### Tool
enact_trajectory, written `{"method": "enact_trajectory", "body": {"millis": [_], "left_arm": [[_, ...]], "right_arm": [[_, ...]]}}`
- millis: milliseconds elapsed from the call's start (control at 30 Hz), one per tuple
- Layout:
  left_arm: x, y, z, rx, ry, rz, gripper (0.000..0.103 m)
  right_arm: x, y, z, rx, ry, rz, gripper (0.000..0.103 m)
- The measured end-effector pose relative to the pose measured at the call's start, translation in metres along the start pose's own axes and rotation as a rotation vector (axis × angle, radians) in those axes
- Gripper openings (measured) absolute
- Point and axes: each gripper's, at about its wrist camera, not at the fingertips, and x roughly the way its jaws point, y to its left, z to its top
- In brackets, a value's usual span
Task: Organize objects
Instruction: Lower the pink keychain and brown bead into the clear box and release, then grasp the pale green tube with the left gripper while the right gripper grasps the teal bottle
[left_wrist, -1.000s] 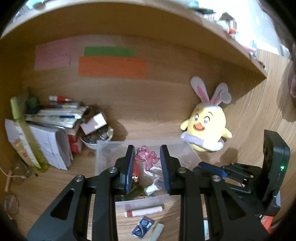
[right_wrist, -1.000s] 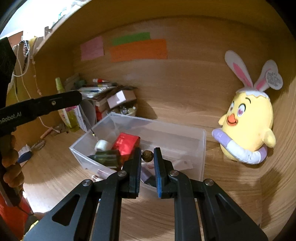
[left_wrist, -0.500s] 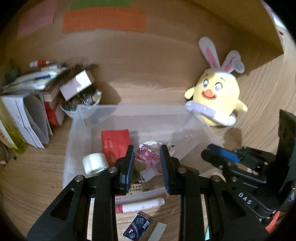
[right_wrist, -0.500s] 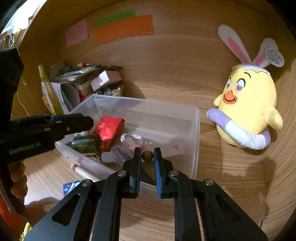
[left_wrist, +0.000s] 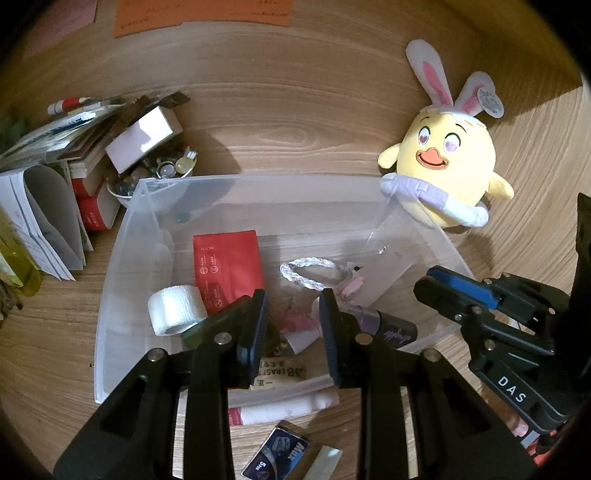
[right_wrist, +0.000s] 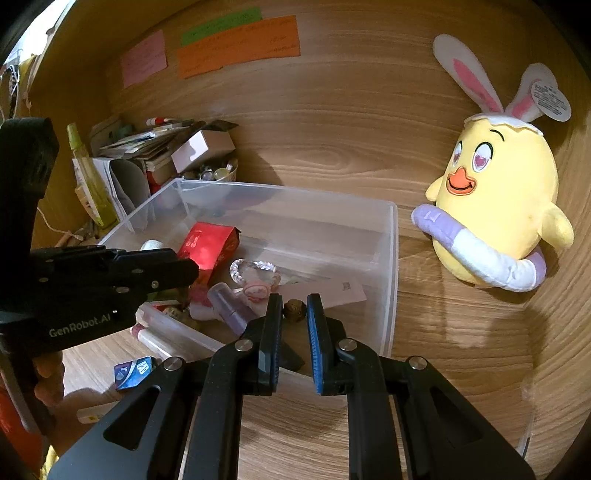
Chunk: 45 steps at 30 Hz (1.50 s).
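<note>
Both grippers over the bin, one loaded, one empty.

Right gripper (right_wrist: 292, 308) pinches a small brown ball (right_wrist: 294, 309) above the bin (right_wrist: 391, 273); left gripper (left_wrist: 291, 325) hangs with jaws apart and empty over the pink clip (left_wrist: 299, 320). Risk, I'd say: the round ball bounces out on release, or the grippers collide.

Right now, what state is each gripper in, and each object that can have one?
left gripper: jaws apart over the clear bin; whether it holds the blurred pink clip cannot be told.
right gripper: shut on brown bead.
clear bin: lidless, partly filled.
tape roll: on its side in the clear bin.
plush chick: upright beside the clear bin.
</note>
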Motion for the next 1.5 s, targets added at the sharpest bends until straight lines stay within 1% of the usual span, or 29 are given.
{"method": "enact_trajectory", "body": {"millis": [67,100,167,233,267,333,367,467,533,567,633,667,733,800,867,900,967,1133,1267,1500], "left_arm": [[-0.001,0.000,0.000,-0.001,0.001,0.000,0.029],[-0.001,0.000,-0.001,-0.001,0.001,0.002,0.031],[-0.002,0.000,-0.001,0.000,-0.001,0.001,0.035],[-0.006,-0.001,-0.002,0.005,-0.010,0.005,0.040],[-0.009,-0.001,-0.002,0.007,-0.014,0.007,0.042],[-0.015,-0.002,-0.003,0.007,-0.028,0.012,0.052],[-0.018,-0.002,-0.004,0.007,-0.035,0.014,0.054],[-0.029,-0.001,-0.004,0.011,-0.060,0.027,0.060],[-0.038,0.000,-0.005,0.014,-0.078,0.035,0.066],[-0.043,0.001,-0.006,0.013,-0.089,0.041,0.068],[-0.050,0.003,-0.007,0.010,-0.103,0.045,0.073],[-0.053,0.004,-0.008,0.009,-0.109,0.045,0.074],[-0.061,0.006,-0.010,0.006,-0.120,0.049,0.076],[-0.068,0.008,-0.014,0.002,-0.128,0.057,0.078],[-0.073,0.010,-0.016,-0.002,-0.131,0.058,0.080],[-0.076,0.013,-0.019,-0.009,-0.133,0.059,0.083],[-0.082,0.016,-0.023,-0.019,-0.142,0.063,0.087],[-0.094,0.026,-0.037,-0.029,-0.152,0.089,0.088],[-0.099,0.036,-0.049,-0.046,-0.147,0.097,0.089],[-0.095,0.053,-0.074,-0.076,-0.093,0.093,0.089]], "right_arm": [[0.000,0.001,0.000,-0.003,0.002,-0.006,0.013],[0.000,0.002,0.000,-0.006,0.002,-0.013,0.015],[-0.002,0.002,0.000,-0.005,-0.002,-0.012,0.023],[-0.004,0.004,-0.001,-0.008,-0.012,-0.015,0.033],[-0.006,0.005,0.000,-0.012,-0.018,-0.017,0.034],[-0.009,0.007,0.000,-0.019,-0.025,-0.017,0.037],[-0.010,0.009,0.000,-0.022,-0.029,-0.016,0.038],[-0.017,0.014,0.001,-0.033,-0.045,-0.015,0.047],[-0.023,0.017,0.001,-0.039,-0.057,-0.018,0.054],[-0.026,0.018,0.000,-0.041,-0.062,-0.019,0.056],[-0.032,0.020,-0.001,-0.044,-0.072,-0.022,0.064],[-0.036,0.021,-0.001,-0.044,-0.077,-0.023,0.065],[-0.042,0.022,-0.003,-0.041,-0.086,-0.023,0.072],[-0.047,0.023,-0.005,-0.035,-0.091,-0.025,0.074],[-0.052,0.024,-0.008,-0.027,-0.089,-0.025,0.075],[-0.054,0.025,-0.009,-0.022,-0.088,-0.022,0.075],[-0.057,0.025,-0.013,-0.015,-0.084,-0.019,0.075],[-0.060,0.028,-0.025,0.000,-0.063,-0.027,0.077],[-0.058,0.030,-0.036,0.010,-0.036,-0.038,0.078],[-0.054,0.034,-0.059,0.039,0.022,-0.061,0.078]]}}
